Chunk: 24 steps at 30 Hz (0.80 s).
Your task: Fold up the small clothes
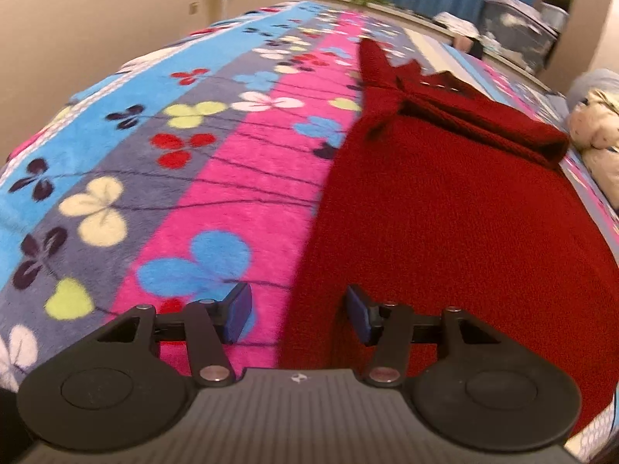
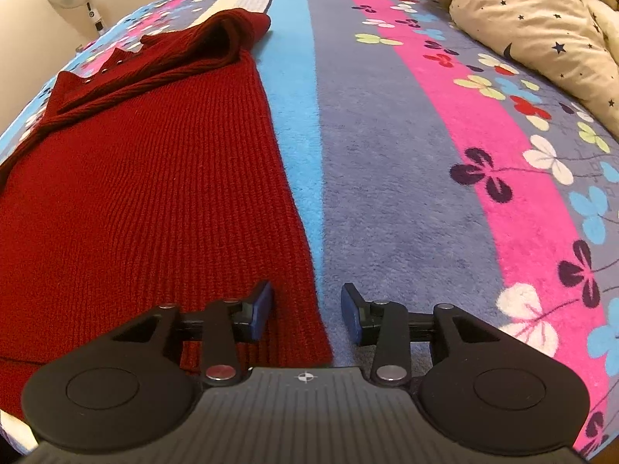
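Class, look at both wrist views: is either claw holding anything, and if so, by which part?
Nothing is held. The left claw and right claw both stand open over opposite side edges of the red sweater, pads not pressing it.

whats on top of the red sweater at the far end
A folded-over sleeve lies across the upper part of the red sweater. Small buttons show near the collar. What the sleeve covers there cannot be seen. The striped blanket lies underneath.
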Each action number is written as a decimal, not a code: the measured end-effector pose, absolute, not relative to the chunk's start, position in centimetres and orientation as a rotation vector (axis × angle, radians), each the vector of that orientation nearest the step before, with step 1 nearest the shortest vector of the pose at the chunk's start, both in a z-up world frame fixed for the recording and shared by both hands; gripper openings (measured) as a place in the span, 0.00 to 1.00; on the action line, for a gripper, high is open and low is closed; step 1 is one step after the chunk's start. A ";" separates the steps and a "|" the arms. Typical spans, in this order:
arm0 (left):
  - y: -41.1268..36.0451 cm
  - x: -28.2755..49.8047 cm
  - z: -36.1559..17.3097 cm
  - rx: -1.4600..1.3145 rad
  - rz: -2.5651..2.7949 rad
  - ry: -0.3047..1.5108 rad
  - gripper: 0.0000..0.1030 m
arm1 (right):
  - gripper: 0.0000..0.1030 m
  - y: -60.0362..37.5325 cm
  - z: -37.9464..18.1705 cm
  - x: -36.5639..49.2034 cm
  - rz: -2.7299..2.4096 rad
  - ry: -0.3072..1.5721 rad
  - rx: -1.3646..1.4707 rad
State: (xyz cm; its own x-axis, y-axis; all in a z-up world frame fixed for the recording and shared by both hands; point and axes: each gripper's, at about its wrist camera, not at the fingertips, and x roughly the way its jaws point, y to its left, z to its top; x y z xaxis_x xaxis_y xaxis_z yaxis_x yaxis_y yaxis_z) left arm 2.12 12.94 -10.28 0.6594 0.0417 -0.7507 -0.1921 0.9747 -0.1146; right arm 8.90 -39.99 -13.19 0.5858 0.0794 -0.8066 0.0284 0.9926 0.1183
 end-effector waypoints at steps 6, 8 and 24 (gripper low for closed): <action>12.6 2.2 -10.4 -0.190 0.105 0.838 0.43 | 0.40 -39.9 -13.2 8.9 0.035 0.942 0.115; 12.5 2.2 -10.4 -0.188 0.100 0.839 0.42 | 0.40 -39.9 -13.2 8.9 0.034 0.942 0.113; 11.7 1.9 -9.9 -0.140 0.065 0.801 0.11 | 0.13 -39.2 -12.5 8.6 0.077 0.905 0.098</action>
State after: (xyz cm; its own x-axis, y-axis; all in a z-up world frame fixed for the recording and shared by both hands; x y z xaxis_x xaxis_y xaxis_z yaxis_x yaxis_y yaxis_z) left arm 1.89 11.66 -9.87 0.6943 0.0050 -0.7197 -0.1112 0.9887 -0.1005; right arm 8.62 -39.20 -12.54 0.6153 0.1081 -0.7808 -0.0252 0.9927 0.1176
